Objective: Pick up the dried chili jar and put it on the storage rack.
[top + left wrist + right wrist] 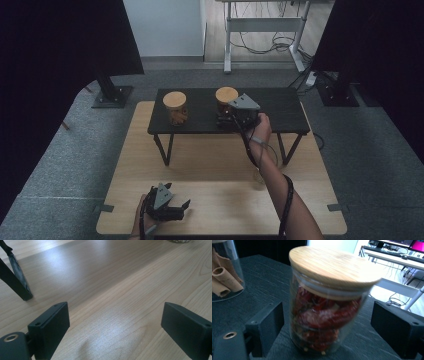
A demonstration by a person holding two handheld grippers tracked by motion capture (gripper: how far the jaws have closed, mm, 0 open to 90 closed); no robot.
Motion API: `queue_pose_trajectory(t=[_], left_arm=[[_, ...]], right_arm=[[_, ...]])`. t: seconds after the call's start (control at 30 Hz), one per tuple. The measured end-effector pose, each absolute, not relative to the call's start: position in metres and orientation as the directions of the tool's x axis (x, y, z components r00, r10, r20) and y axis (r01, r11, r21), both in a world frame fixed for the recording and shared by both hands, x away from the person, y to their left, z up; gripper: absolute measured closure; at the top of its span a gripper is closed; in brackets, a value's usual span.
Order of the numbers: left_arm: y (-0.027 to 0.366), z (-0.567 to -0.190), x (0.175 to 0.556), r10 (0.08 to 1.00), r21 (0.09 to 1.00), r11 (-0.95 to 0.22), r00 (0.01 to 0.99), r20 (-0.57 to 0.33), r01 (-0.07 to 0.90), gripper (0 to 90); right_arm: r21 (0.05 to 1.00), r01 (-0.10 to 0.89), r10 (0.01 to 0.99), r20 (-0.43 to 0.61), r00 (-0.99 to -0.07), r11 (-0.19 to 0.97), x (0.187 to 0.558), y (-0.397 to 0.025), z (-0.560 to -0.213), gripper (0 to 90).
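Observation:
A glass jar of red dried pieces (324, 312) with a round wooden lid (332, 265) stands on the black raised shelf (280, 107). My right gripper (327, 325) is open, one jaw on each side of the jar and apart from the glass. From above, that gripper (225, 120) sits at the jar (226, 97) on the shelf's middle. A second jar with tan rolled pieces (175, 107) stands to the left on the shelf (249, 277). My left gripper (172, 207) rests open low over the wooden table (120, 290), nothing between its jaws.
The shelf stands on thin black legs (15, 280) over the light wooden table (215, 165). A clear glass object (260, 176) lies on the table by the right forearm. Grey carpet, black stands and a desk frame (265, 30) lie beyond.

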State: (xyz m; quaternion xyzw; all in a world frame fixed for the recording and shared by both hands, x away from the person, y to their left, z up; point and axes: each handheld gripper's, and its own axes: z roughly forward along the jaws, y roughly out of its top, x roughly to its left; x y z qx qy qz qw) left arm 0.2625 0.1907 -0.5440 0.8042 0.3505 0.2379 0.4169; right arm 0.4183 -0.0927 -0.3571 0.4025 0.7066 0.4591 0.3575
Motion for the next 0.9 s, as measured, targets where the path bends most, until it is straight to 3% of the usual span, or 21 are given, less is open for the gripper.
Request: queue_pose_trajectory(t=[0.57, 0.9], left_arm=[[0.191, -0.545, 0.262, 0.765, 0.834, -0.408, 0.638, 0.091, 0.371, 8.0], [0.191, -0.546, 0.262, 0.765, 0.832, -0.411, 0.638, 0.093, 0.371, 7.9]], right_arm=[[0.961, 0.157, 0.872, -0.131, -0.472, 0.229, 0.382, -0.12, -0.365, 10.5], [0.971, 0.13, 0.854, -0.108, -0.509, 0.2, 0.343, -0.136, -0.381, 10.7]])
